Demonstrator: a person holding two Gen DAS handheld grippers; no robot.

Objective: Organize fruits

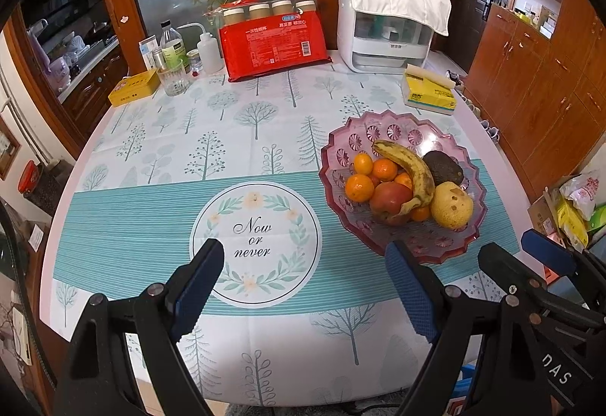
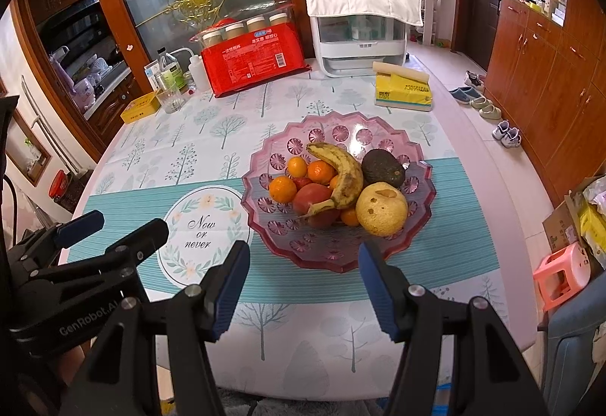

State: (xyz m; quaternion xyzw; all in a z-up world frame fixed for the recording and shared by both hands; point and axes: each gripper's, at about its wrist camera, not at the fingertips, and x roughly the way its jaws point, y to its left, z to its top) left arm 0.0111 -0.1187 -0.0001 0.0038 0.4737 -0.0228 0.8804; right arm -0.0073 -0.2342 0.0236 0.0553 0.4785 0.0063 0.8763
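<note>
**Inspector:** Right wrist view first. Where does the fruit stand?

**Assistant:** All of it lies in the pink scalloped glass dish (image 2: 416, 154) on the worktop (image 2: 265, 340) with the tree-print cloth. The spotted yellow banana (image 2: 342, 173) lies on top of the pile, its long axis running from the far tip down to the stem, which points toward the camera and left. The dark green avocado (image 2: 382, 166) sits to its right, its long axis lying across the view. The blemished yellow pear (image 2: 380, 207) is just in front of the avocado. The red apple (image 2: 314, 200) lies under the banana's stem, with small orange mandarins (image 2: 282, 188) at the left.

**Inspector:** The claws?

**Assistant:** The right claw (image 2: 303, 283) stands apart, empty, above the cloth just short of the dish. The left claw (image 1: 306, 283) is spread wider, empty, over the round "Now or never" emblem (image 1: 253, 238), left of the dish.
</note>
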